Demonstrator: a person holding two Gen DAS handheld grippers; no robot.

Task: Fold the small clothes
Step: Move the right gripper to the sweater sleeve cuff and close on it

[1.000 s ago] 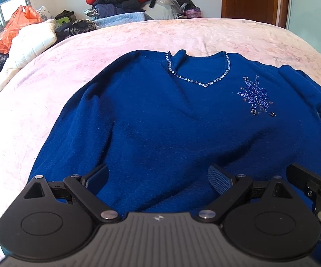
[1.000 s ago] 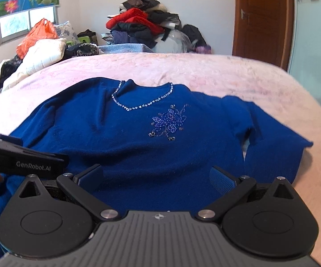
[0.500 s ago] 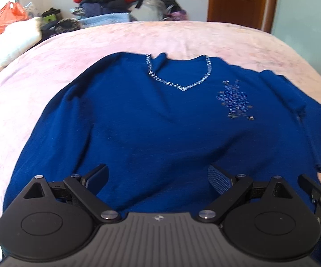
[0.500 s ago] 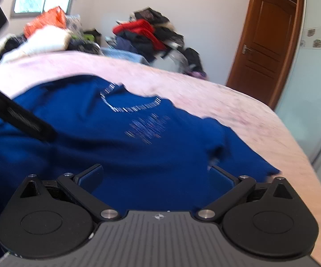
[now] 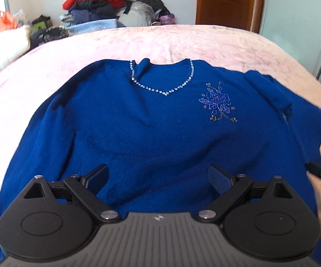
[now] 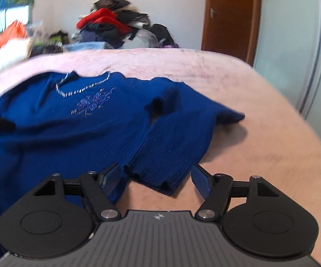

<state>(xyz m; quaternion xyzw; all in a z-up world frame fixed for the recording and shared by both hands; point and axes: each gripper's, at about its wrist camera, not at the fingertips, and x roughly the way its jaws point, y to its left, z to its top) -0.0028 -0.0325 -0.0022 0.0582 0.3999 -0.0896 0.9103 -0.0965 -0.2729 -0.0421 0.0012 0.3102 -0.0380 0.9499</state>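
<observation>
Sweater: a dark blue knit sweater (image 5: 151, 133) lies face up and spread flat on the pink bed (image 5: 182, 42), neckline at the far side, hem at the near edge.
Right sleeve: the sleeve (image 6: 173, 138) is bent back toward the near edge, its ribbed cuff (image 6: 160, 175) lying just in front of the right gripper.
Left gripper: the left gripper (image 5: 158, 178) hovers over the near hem, fingers spread wide, holding nothing.
Right gripper: the right gripper (image 6: 155, 180) has its fingers released, one on either side of the cuff, not yet closed on it.
Handling: likely soft, light and limp; the knit will sag and stretch when lifted, and the beaded flower (image 5: 218, 102) could snag.
Where to hold: the ribbed cuff looks the firmest edge to pinch.
</observation>
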